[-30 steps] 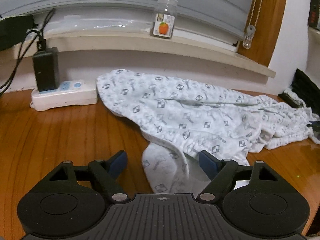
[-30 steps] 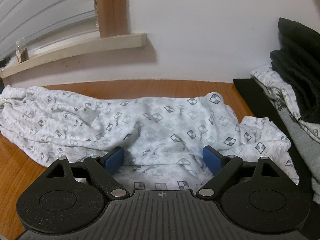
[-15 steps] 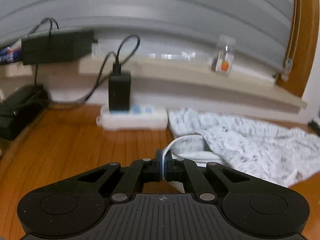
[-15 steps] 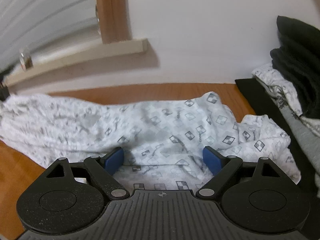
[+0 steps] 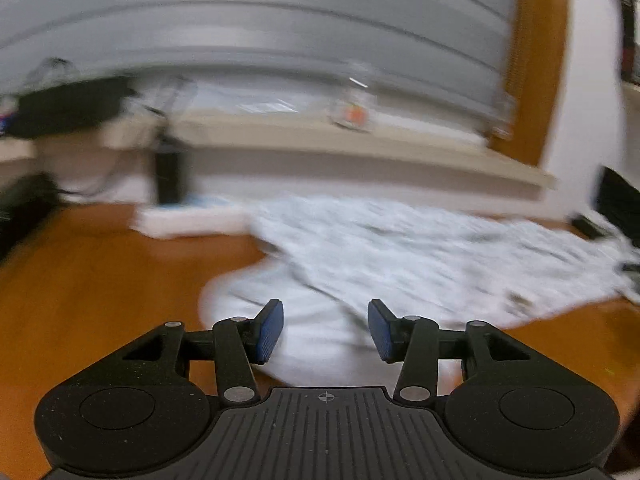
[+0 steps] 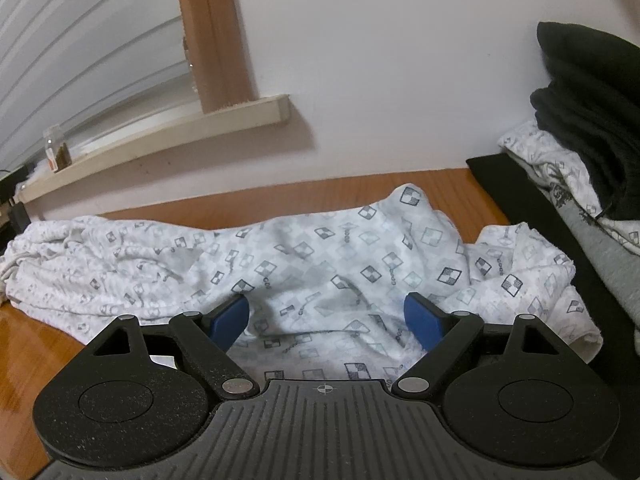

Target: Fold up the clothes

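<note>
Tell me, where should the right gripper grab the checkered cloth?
Probably the raised fold of the checkered cloth lying between the open right hand-held gripper fingers. Come straight down from above: the ridge stands up off the table, so the pads can pinch it.

The garment point(image 6: 320, 256) lay spread on the worktop point(image 6: 36, 344). Behind it ran the sill point(image 6: 168, 128), with a jar point(image 6: 58, 152) on the sill's left end. Right of the garment sat a clothes pile point(image 6: 592, 168). Left of the garment lay a power strip point(image 5: 188, 220).
</note>
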The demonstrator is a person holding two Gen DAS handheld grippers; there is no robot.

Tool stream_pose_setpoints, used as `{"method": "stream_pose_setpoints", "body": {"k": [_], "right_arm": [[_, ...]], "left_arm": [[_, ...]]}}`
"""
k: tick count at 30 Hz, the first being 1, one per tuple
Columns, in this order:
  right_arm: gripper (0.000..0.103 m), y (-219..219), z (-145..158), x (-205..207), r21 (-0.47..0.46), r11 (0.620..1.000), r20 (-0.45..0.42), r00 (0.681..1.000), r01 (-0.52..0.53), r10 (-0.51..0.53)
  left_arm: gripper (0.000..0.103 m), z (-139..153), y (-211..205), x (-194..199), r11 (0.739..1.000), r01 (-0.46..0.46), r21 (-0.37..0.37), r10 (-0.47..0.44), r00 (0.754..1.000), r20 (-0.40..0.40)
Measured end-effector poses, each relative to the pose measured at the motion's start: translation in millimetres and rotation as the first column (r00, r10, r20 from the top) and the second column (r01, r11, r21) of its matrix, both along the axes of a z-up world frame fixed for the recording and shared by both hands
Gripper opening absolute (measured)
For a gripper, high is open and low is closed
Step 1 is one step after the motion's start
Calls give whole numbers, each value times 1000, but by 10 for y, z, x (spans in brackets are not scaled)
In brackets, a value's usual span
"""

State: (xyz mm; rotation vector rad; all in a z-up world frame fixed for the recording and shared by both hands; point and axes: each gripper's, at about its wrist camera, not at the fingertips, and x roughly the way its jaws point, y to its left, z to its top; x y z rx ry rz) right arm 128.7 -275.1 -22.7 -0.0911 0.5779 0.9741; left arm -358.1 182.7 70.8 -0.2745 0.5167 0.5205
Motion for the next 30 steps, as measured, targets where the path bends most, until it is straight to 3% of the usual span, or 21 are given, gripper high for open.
{"method": "stream_pose_setpoints", "body": {"k": [4,10,11,12,13,15,24,30], "right_arm": [[84,12,-4,-8,-10,1000,7,1000,3,-3],[84,8,-6,-2,-7,1000,8,1000,7,-7],[84,10,-6,-4,-8,1000,10,1000,8,-8],[84,9,-5,-7,-9,1000,13,1000,8,-8],[84,6,-4,-8,-8,1000,14,1000,7,-7],[84,-11,-3,1,2,1000,10,1000,5,-5],[84,-73,130,-7,40,998,13,999,39,-39],[84,44,494,-133,81,996,105,994,30,-39]], "left_arm": [[63,-107,-207,244,993,111,-44,-112,993,-20],[62,-236,-205,477,991,121,-56,-124,991,-49],[59,-235,-196,494,991,120,-58,-123,991,-44],[42,-218,-191,509,990,125,-58,-127,991,-30],[19,-211,-184,522,988,140,-63,-141,990,-12],[6,-160,-173,493,986,160,-57,-158,987,33],[4,249,74,-354,999,5,44,-10,994,106],[3,409,383,-1173,987,-147,67,140,985,106]]}}
